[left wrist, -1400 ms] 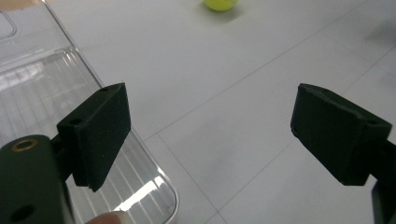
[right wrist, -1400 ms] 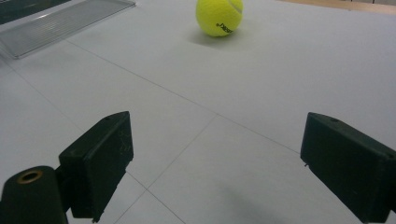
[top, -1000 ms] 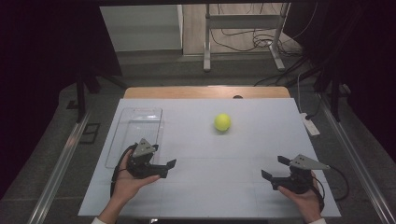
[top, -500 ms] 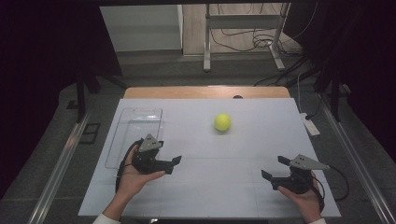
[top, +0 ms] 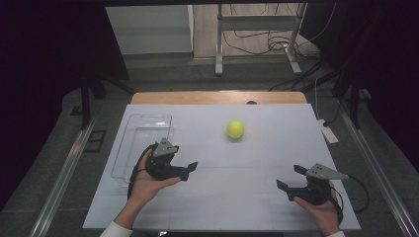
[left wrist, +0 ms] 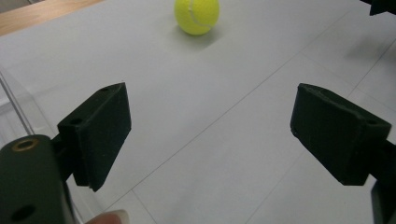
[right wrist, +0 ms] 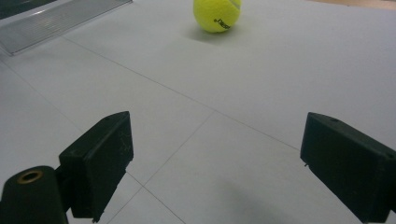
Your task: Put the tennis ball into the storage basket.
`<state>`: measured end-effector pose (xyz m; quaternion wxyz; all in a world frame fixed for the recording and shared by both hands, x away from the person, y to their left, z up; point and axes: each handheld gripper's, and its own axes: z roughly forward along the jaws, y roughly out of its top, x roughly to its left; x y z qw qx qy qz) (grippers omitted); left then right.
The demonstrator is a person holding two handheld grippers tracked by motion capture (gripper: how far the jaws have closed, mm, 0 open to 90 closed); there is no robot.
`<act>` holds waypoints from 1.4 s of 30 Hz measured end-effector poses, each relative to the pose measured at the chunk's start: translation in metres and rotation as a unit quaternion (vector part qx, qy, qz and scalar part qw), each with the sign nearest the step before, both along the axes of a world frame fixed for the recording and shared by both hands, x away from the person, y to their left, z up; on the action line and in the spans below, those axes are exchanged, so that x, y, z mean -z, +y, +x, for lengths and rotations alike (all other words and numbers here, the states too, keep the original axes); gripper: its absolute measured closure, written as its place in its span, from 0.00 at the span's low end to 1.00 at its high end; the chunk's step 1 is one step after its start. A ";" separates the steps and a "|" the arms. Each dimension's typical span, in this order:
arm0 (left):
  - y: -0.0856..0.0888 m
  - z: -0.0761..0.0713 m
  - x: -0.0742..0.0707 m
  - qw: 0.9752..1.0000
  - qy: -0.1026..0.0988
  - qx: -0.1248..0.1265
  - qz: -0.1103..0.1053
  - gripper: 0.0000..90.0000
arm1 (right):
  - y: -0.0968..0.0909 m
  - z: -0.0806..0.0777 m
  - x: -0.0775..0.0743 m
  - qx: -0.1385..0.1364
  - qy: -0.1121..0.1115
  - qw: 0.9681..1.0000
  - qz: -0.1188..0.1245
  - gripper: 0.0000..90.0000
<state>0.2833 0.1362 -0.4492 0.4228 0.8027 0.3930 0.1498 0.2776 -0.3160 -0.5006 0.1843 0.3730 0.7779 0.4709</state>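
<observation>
Both grippers' fingers (left wrist: 100,135) spread wide, empty; tennis ball (top: 235,129) apart.

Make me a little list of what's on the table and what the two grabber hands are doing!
ball: yellow tennis ball, lying free on the white table
box: clear plastic tray, empty, near the table's left edge
left gripper: jaws open, nothing between them, pointing towards the ball
right gripper: jaws open, nothing held, near the table's front right
</observation>
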 end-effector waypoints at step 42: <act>-0.022 0.021 -0.002 1.000 0.004 0.016 0.004 0.15 | 0.000 0.000 0.001 -0.001 0.001 1.000 0.001 0.11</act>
